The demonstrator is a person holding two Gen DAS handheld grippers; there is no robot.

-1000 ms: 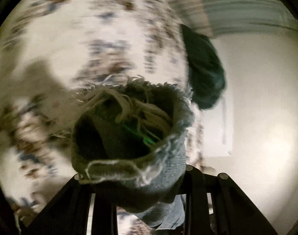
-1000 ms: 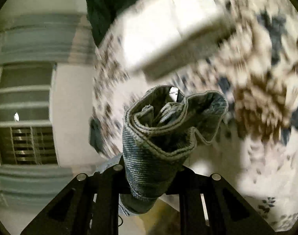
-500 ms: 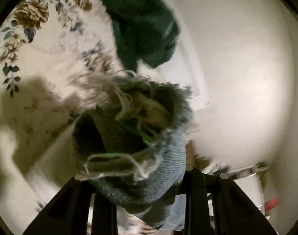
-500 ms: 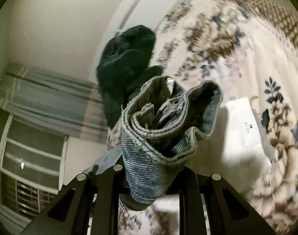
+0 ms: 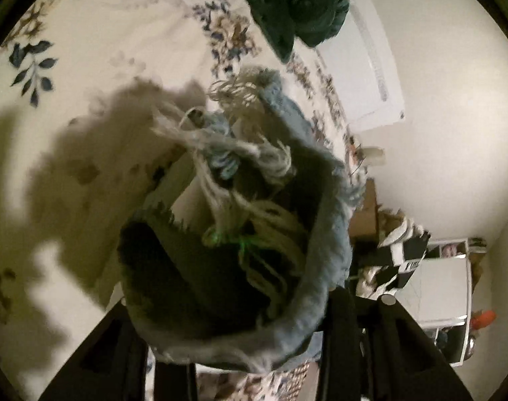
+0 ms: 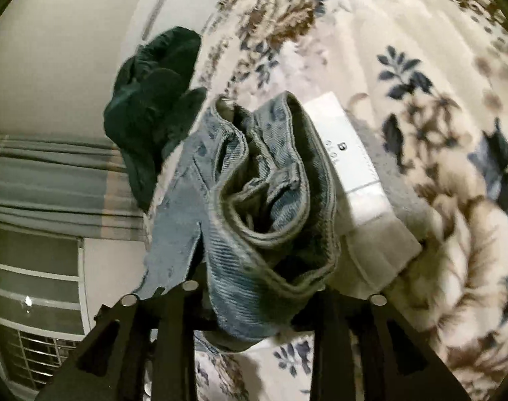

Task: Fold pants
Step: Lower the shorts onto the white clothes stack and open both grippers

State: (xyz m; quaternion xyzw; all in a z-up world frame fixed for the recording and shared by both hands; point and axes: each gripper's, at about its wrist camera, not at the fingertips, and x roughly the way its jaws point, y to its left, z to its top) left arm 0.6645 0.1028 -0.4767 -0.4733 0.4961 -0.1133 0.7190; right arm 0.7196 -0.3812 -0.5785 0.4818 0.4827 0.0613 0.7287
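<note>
The pants are light blue denim jeans. In the left wrist view my left gripper (image 5: 240,327) is shut on a frayed leg hem (image 5: 280,220) with pale loose threads, bunched between the fingers. In the right wrist view my right gripper (image 6: 254,304) is shut on the bunched waistband end (image 6: 264,200), its seams rolled up. Both ends are held above a floral bedspread (image 5: 113,33), which also shows in the right wrist view (image 6: 421,107). The middle of the jeans is hidden.
A dark green garment lies bunched on the bed by the wall (image 5: 297,3), also in the right wrist view (image 6: 153,100). A white folded item with a label (image 6: 354,173) lies under the jeans. A window and curtain (image 6: 46,173) stand at left, cluttered shelves (image 5: 431,267) at right.
Both grippers have swung over the bed while holding the jeans. The green garment has shifted up in the left view, and the white folded item has come closer in the right view.
</note>
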